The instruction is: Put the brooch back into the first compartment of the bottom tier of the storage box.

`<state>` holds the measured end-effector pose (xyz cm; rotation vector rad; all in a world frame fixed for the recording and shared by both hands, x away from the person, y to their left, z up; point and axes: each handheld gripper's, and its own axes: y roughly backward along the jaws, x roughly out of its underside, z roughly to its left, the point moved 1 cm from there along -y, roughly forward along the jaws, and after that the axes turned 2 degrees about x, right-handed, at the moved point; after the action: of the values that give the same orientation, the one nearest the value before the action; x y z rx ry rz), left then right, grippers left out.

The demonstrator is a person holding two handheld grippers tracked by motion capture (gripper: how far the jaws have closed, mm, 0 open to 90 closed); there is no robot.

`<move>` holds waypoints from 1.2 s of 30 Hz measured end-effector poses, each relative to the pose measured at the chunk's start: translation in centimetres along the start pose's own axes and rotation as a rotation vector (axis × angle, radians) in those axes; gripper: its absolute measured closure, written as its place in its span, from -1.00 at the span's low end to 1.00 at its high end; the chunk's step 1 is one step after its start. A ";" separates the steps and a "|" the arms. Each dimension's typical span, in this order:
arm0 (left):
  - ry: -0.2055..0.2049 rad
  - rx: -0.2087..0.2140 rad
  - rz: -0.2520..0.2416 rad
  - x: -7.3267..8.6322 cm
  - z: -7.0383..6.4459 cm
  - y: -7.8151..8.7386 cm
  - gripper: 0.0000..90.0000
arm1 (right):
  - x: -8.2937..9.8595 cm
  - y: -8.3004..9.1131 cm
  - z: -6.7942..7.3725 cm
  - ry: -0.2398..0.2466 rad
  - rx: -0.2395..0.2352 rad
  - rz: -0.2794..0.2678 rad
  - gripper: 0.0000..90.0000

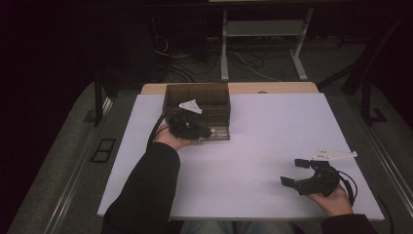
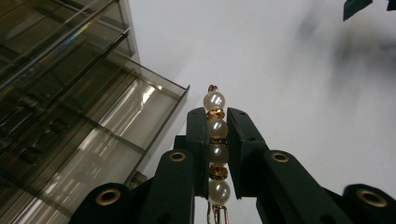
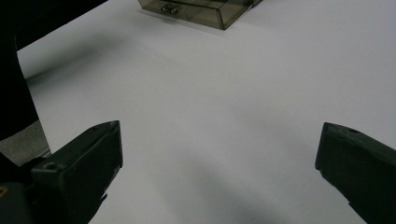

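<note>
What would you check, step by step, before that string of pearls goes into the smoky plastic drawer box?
1. Grip on the pearl string: ok, the left gripper has its jaws shut on it.
2. Drawer pulled out: ok, it stands open beside the jaws.
3. Pearls over the drawer: not ok, they hang just outside its corner.
4. Drawer free of other items: cannot tell, glare on the plastic.
5. Right gripper out of the way: ok, open, far from the box.

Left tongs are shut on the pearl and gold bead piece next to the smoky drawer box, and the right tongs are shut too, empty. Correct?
Not quite. The right tongs are open, jaws wide apart over bare table, as the right gripper view shows. The left tongs are indeed shut on the pearl piece beside the drawer box.
</note>
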<state>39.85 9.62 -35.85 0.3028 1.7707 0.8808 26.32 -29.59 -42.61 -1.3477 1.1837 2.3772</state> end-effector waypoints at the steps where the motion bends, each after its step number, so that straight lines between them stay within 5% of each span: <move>1: 0.006 -0.003 -0.001 0.0 0.0 0.1 0.75 | 0.0 0.0 0.0 0.000 0.000 0.000 -0.99; 36: 0.092 -0.098 -0.047 1.8 3.1 3.4 0.75 | 0.0 0.0 0.0 -0.002 0.002 0.004 -0.99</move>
<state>41.24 14.35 -35.24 0.1585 1.8050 0.9581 26.33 -29.57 -42.62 -1.3438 1.1886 2.3787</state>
